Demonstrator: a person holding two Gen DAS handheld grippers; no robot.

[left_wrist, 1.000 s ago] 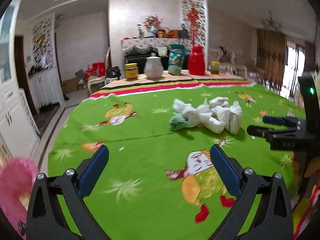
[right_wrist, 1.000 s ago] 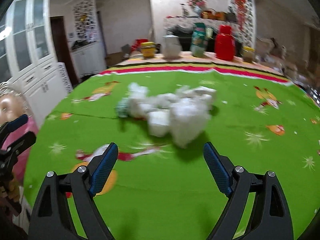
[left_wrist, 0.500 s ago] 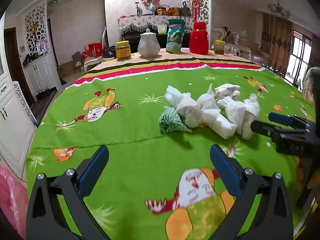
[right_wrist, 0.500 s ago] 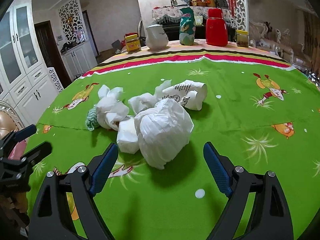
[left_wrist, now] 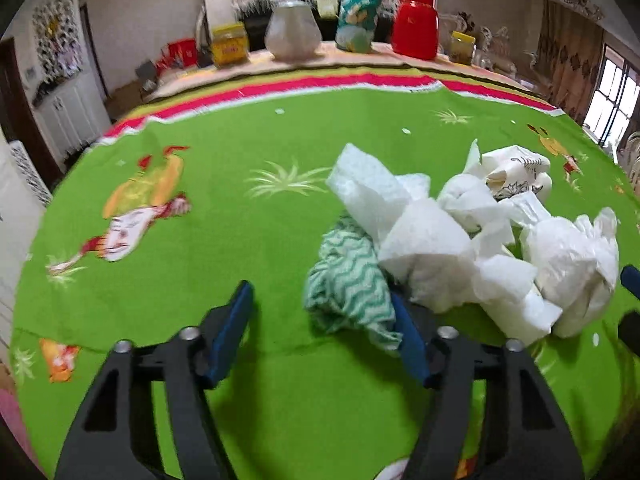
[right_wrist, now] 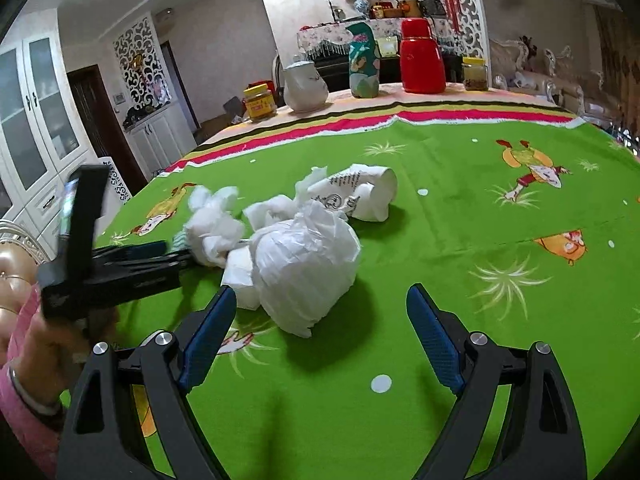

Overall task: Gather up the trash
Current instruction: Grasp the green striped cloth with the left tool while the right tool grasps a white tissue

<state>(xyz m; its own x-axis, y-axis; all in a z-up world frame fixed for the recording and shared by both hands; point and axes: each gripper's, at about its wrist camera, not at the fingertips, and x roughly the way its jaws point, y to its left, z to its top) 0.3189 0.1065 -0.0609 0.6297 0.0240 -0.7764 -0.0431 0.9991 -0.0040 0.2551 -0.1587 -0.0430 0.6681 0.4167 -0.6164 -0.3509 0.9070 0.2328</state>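
Note:
A pile of trash lies on the green tablecloth (left_wrist: 240, 152): a green-and-white wavy cloth (left_wrist: 348, 284), crumpled white tissues (left_wrist: 424, 248), a printed paper cup (right_wrist: 360, 196) and a knotted white plastic bag (right_wrist: 308, 264). My left gripper (left_wrist: 320, 334) is closing around the wavy cloth. The cloth touches the right pad, while the left pad stands apart from it. In the right wrist view the left gripper (right_wrist: 176, 252) reaches into the pile's left side. My right gripper (right_wrist: 320, 338) is open just in front of the white bag, with nothing held.
Along the far table edge stand a yellow jar (right_wrist: 260, 102), a white teapot (right_wrist: 304, 86), a teal snack bag (right_wrist: 362, 66), a red thermos (right_wrist: 420, 56) and a small jar (right_wrist: 474, 74). A hand in a pink sleeve (right_wrist: 24, 396) holds the left gripper. White cabinets (right_wrist: 36, 136) stand on the left.
The left gripper has moved forward and down to the pile, and its jaws have narrowed around the wavy cloth. The right gripper has crept a little closer to the white bag.

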